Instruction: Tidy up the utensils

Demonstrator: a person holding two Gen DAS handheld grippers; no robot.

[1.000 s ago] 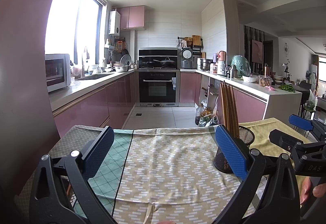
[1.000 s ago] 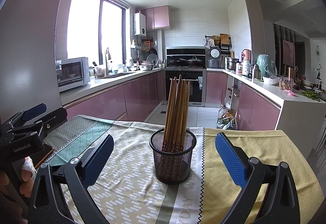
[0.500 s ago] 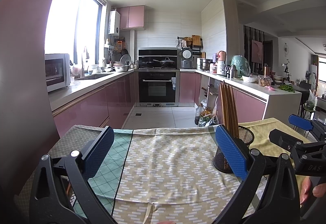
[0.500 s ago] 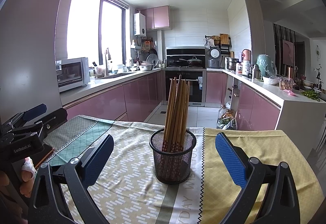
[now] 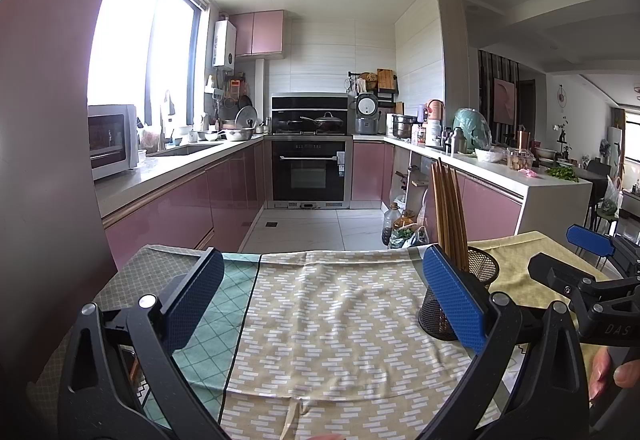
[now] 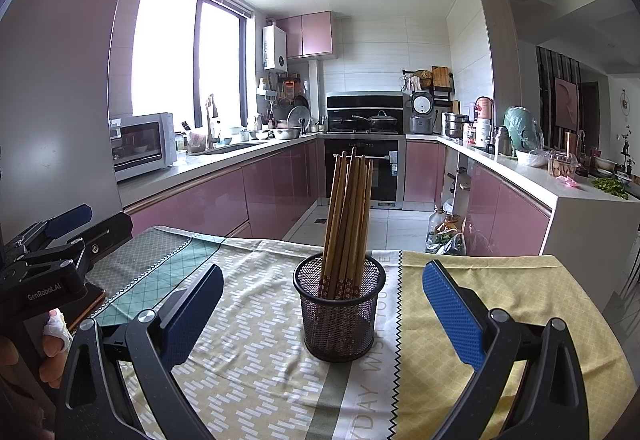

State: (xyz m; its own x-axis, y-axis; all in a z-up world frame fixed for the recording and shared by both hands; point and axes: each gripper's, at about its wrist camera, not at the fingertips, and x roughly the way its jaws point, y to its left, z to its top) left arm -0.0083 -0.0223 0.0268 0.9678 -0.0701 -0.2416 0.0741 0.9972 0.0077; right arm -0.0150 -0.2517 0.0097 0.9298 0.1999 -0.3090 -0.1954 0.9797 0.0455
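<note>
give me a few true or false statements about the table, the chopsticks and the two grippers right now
1. The chopsticks stand in a black mesh cup. True.
2. The right gripper is shut on the cup. False: its jaws are wide open, with the cup standing free between them.
3. The left gripper holds a chopstick. False: it is open and empty above the tablecloth.
4. The cup lies tipped over. False: it stands upright on the cloth.
5. In the left wrist view, the cup is partly hidden behind that gripper's right finger. True.
</note>
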